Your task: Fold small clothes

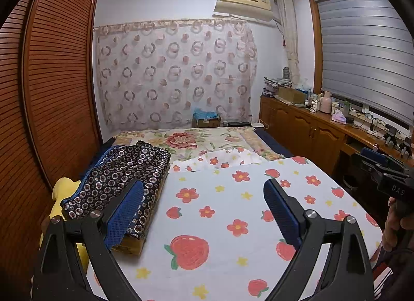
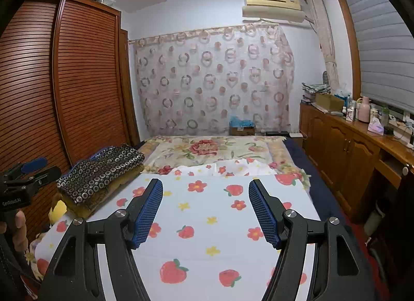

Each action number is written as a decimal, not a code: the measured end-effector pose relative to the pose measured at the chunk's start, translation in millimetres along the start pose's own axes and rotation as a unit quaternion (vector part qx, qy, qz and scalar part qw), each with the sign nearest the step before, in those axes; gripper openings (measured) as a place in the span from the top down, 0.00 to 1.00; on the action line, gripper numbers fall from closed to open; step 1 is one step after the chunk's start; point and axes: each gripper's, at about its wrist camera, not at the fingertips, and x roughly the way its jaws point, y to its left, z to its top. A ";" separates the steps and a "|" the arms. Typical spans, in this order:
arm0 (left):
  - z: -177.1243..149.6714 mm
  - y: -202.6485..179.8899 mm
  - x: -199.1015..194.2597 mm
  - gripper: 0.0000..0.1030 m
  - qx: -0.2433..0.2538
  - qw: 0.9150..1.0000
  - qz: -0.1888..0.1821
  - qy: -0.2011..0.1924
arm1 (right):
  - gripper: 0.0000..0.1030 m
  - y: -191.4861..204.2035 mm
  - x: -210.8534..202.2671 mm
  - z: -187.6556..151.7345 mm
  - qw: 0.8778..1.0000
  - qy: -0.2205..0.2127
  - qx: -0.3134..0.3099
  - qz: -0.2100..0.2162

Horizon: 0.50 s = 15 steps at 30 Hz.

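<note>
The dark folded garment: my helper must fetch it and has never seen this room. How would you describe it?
Start at the bed, where a strawberry-print board lies across the near end. Look off the board's left edge, on the louvred wardrobe side: the dark folded garment lies there. It alone is navy with small ringed circles, unlike the pale florals around it.

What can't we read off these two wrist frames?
- Near edge of the strawberry cloth: both views, hidden behind the claw frames and cut off by the bottom edge.
- Brown layer under the dark patterned stack: mostly covered; what it is cannot be told.
- Yellow item: left wrist view, half hidden by the stack.
- Bottles on the sideboard: too small to identify.
- Right claw: left wrist view, cut off by the edge.
</note>
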 end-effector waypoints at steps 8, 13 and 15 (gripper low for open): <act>-0.6 0.0 0.1 0.08 0.000 1.000 0.000 0.000 | 0.31 -3.5 -0.3 0.9 1.000 0.000 -0.001 0.001; -0.7 0.0 0.3 0.08 0.001 1.000 -0.001 0.000 | 0.31 -4.3 -0.2 1.0 1.000 0.000 -0.001 0.002; -0.9 -0.3 0.2 0.08 0.000 1.000 0.000 -0.001 | 0.31 -3.1 0.4 0.2 1.000 0.000 0.000 0.001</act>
